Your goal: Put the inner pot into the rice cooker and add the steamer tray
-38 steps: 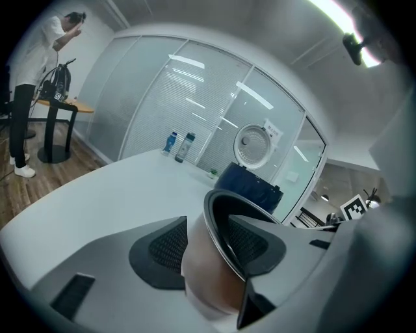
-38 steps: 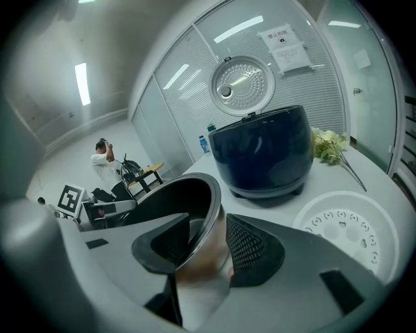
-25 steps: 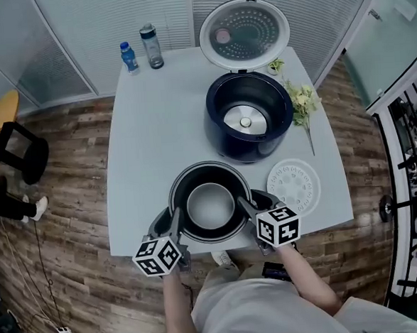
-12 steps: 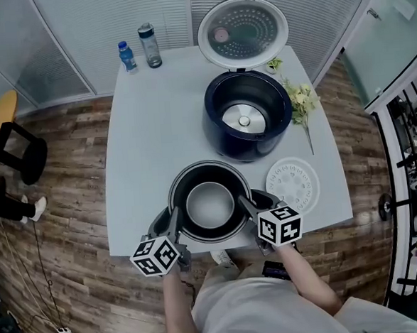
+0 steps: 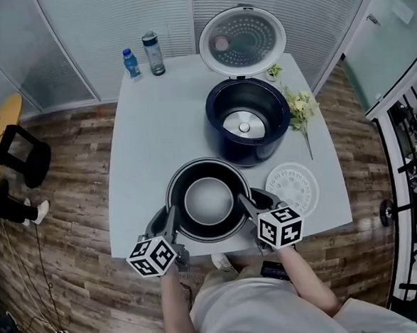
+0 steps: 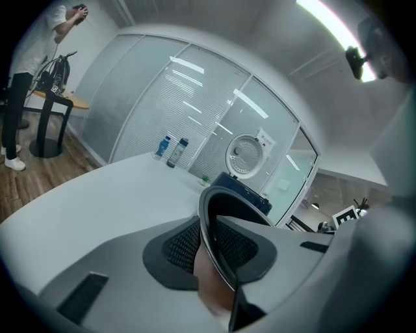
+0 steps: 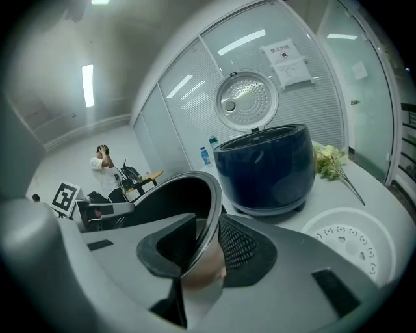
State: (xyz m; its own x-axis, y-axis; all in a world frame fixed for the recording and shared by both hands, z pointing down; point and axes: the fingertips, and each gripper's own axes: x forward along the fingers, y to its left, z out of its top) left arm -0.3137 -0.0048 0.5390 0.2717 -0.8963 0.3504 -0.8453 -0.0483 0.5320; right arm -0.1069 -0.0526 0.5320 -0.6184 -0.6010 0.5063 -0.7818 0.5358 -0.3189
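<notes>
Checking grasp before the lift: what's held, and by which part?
The inner pot: left gripper and right gripper each pinch its rim, on opposite sides, one jaw inside, one outside. Both pairs of jaws have just been closing on it.

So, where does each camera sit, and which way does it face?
Head view: on the person's head, steeply down at the table; forearms, left tool, right tool show.
Left gripper view: on the left tool, along its jaws, which have just been closing on the inner pot's rim.
Right gripper view: on the right tool, jaws likewise; rice cooker beyond.
All show the inner pot.
</notes>
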